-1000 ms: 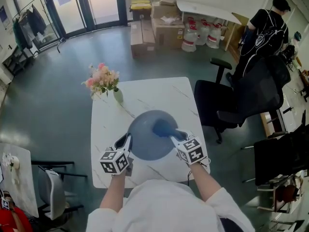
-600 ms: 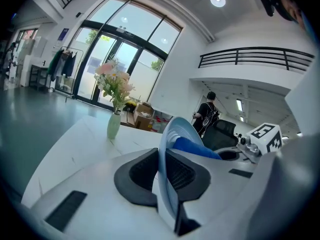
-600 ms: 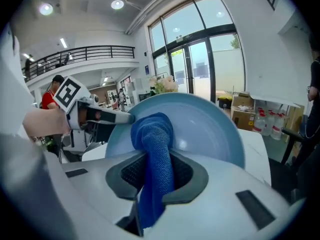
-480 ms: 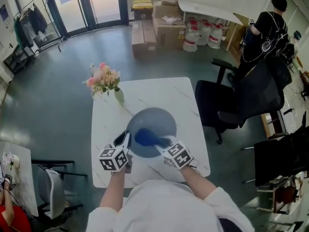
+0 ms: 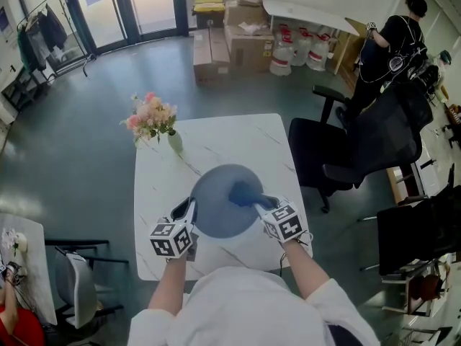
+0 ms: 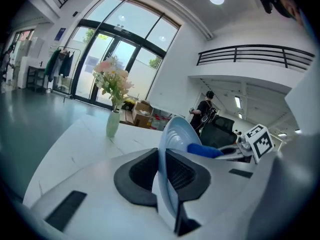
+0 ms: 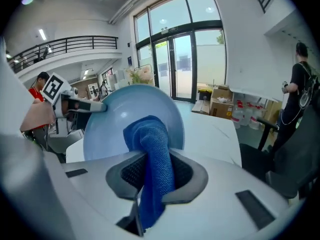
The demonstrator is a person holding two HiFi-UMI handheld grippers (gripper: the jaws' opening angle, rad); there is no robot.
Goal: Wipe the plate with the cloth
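Your left gripper (image 5: 190,207) has its fingers (image 6: 141,170) closed tight on the near-left rim of the blue plate (image 5: 216,211). You hold the plate tipped up over the near half of the white surface (image 5: 216,139), with its hollow face turned toward your right side. Your right gripper (image 5: 257,202) has its fingers (image 7: 131,173) pinched on the blue cloth (image 5: 243,192). A bunched end of the cloth sticks out past the tips and lies against the right part of the plate's face.

Wipe with that bunched end only, and let no bare fingertip scrape the glaze. The plate is held by one edge, so a hard push on the far side would likely twist it in the grip. Press lightly and aim your strokes toward the clamped rim rather than away from it. Work in overlapping passes from the right part across the centre to the left, then follow the rim round. If the cloth seems to slide back between the fingers, stop and reseat it. The vase of flowers (image 5: 153,123) stands well apart at the far corner, out of your way.
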